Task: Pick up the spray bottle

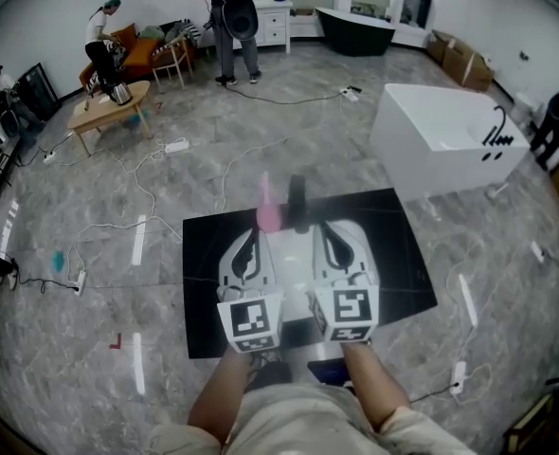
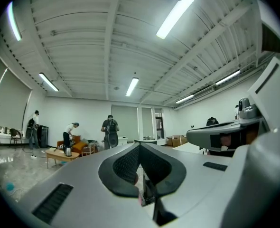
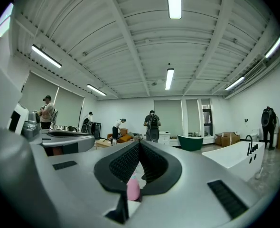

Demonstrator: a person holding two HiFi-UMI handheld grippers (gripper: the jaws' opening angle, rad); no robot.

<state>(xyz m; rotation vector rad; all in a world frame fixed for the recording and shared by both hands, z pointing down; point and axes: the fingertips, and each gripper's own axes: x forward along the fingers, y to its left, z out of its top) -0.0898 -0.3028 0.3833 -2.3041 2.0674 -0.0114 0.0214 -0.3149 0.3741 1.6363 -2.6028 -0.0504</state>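
While closed and empty, left gripper and right gripper side by side, pink spray bottle just ahead.

Left tongs and right tongs are held side by side, close together, both pointing level and forward from the body. Left tongs: jaws closed, pads meeting at the tips, nothing gripped. Right tongs: jaws closed the same way, nothing gripped. Marker cubes sit at the near ends. Bare left forearm and right forearm reach in from below.
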